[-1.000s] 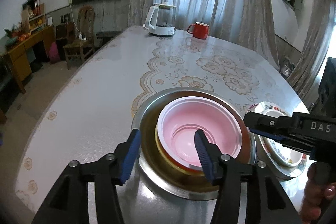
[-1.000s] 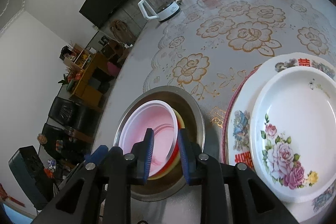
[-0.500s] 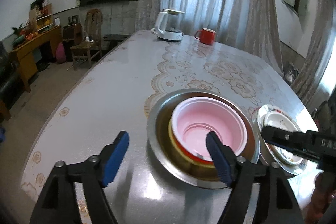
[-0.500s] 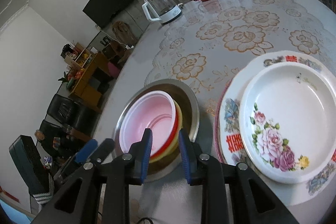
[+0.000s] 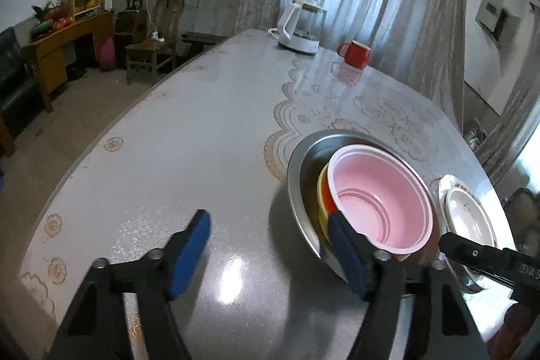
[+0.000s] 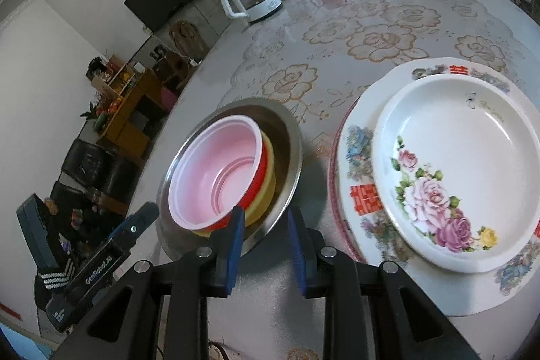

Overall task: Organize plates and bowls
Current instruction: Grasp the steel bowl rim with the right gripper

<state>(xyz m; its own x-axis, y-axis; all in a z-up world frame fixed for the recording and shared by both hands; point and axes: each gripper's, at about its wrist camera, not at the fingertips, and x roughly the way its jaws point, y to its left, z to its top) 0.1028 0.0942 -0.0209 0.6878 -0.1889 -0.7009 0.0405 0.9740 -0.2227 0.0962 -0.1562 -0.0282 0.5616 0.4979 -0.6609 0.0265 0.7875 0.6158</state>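
A pink bowl [image 5: 378, 201] sits nested in a red bowl and a yellow bowl inside a wide steel basin [image 5: 298, 184]. It also shows in the right wrist view [image 6: 219, 167], inside the basin [image 6: 290, 140]. To its right a white rose-patterned plate [image 6: 462, 164] lies on a larger decorated plate [image 6: 357, 157]; the stack shows in the left wrist view [image 5: 469, 215]. My left gripper [image 5: 266, 245] is open and empty, just left of and in front of the basin. My right gripper [image 6: 265, 235] is open and empty, its jaws a narrow gap apart, in front of the basin's near rim.
A white electric kettle [image 5: 300, 29] and a red mug [image 5: 356, 53] stand at the table's far end. The flower-patterned tablecloth [image 6: 378, 39] covers the table. A chair [image 5: 155, 36] and wooden desk [image 5: 64, 46] stand off the table's left side.
My left gripper has opened wide and drawn back left off the pink bowl's rim. My right gripper has pulled back a little; its jaws have parted slightly.
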